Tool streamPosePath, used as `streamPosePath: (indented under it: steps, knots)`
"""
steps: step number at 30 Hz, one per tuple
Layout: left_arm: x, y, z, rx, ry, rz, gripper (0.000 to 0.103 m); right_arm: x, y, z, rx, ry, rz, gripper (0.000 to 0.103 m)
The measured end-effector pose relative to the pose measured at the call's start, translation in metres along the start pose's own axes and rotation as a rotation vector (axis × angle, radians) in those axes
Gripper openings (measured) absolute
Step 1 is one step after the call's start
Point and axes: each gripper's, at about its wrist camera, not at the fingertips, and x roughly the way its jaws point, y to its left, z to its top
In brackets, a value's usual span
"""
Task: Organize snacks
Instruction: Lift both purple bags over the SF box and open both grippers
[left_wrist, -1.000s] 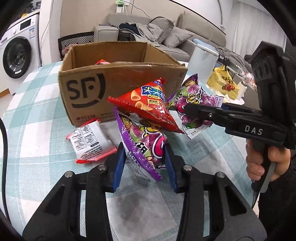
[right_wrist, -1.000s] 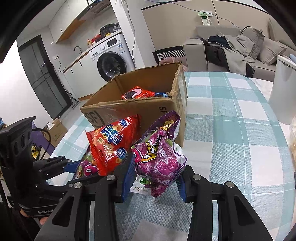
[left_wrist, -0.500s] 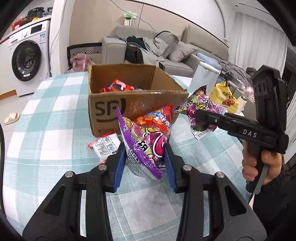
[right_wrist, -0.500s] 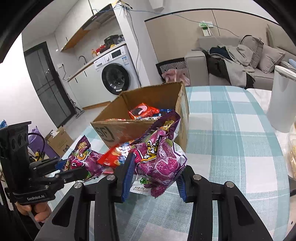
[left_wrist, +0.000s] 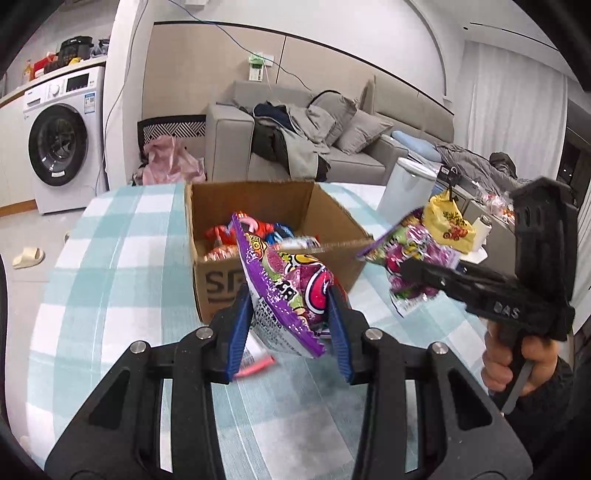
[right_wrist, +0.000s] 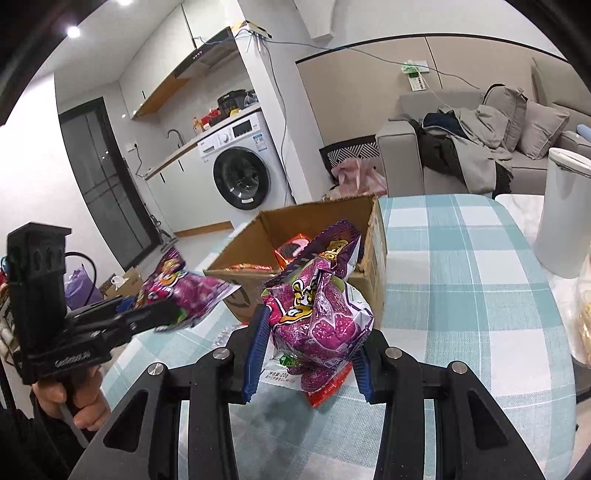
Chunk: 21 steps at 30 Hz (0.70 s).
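Observation:
My left gripper (left_wrist: 291, 328) is shut on a purple snack bag (left_wrist: 288, 291) and holds it above the table, just in front of the open cardboard box (left_wrist: 332, 210). My right gripper (right_wrist: 310, 350) is shut on a second purple snack bag (right_wrist: 321, 310), also lifted, at the box's near right corner (right_wrist: 373, 258). Each gripper with its bag shows in the other's view: the right one (left_wrist: 413, 266), the left one (right_wrist: 173, 306). Several red and blue snack packs (left_wrist: 229, 240) lie inside the box.
A red-edged white packet (left_wrist: 255, 362) lies on the checked tablecloth (left_wrist: 110, 280) under my left gripper; a red packet (right_wrist: 328, 387) shows under my right one. A white bin (right_wrist: 565, 214) and a yellow bag (left_wrist: 450, 225) stand at the table's right. A sofa (left_wrist: 332, 147) and washing machine (left_wrist: 62, 140) are behind.
Both grippers have risen with their purple bags, so the box's inside now shows. The red triangular chips bag that leaned on the box front is no longer seen.

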Motion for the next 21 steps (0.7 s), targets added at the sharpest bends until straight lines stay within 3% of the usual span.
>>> streamPosePath:
  steps: [10, 21]
  knots:
    - [0.018, 0.010, 0.038, 0.003, -0.044, 0.055, 0.037, 0.002, 0.013, 0.027, -0.004, -0.027, 0.005, 0.041]
    - [0.052, 0.018, 0.061, 0.035, -0.040, 0.094, 0.037, 0.025, 0.025, 0.050, 0.004, -0.019, -0.007, 0.041]
